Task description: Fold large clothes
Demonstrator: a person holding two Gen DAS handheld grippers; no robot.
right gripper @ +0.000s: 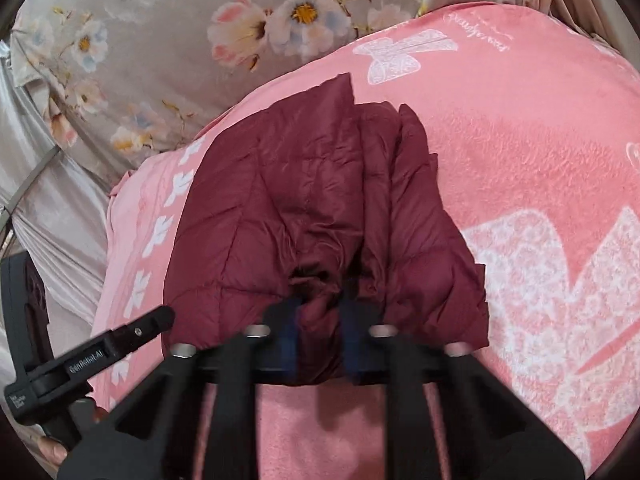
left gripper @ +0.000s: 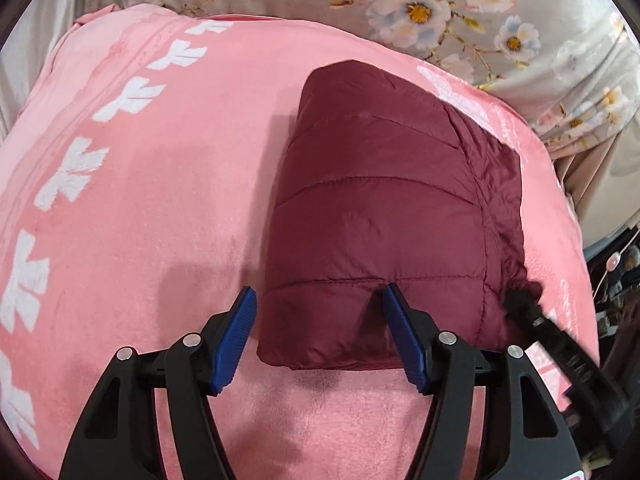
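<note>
A maroon quilted puffer jacket (left gripper: 384, 216) lies folded into a compact block on a pink blanket (left gripper: 140, 200). My left gripper (left gripper: 318, 308) is open, its blue pads either side of the jacket's near left corner, one finger pressing into the fabric. In the right wrist view the jacket (right gripper: 304, 200) shows its bunched, layered edge. My right gripper (right gripper: 320, 320) is blurred and pinches a fold of the jacket's near edge between its blue pads. The right gripper also shows in the left wrist view (left gripper: 520, 304) at the jacket's right corner.
The pink blanket (right gripper: 540, 160) with white bow and leaf prints covers the bed. A grey floral sheet (left gripper: 480, 12) lies behind it. Pale curtain fabric (right gripper: 48, 216) hangs at the left. The left gripper's body (right gripper: 92, 356) shows at the lower left of the right wrist view.
</note>
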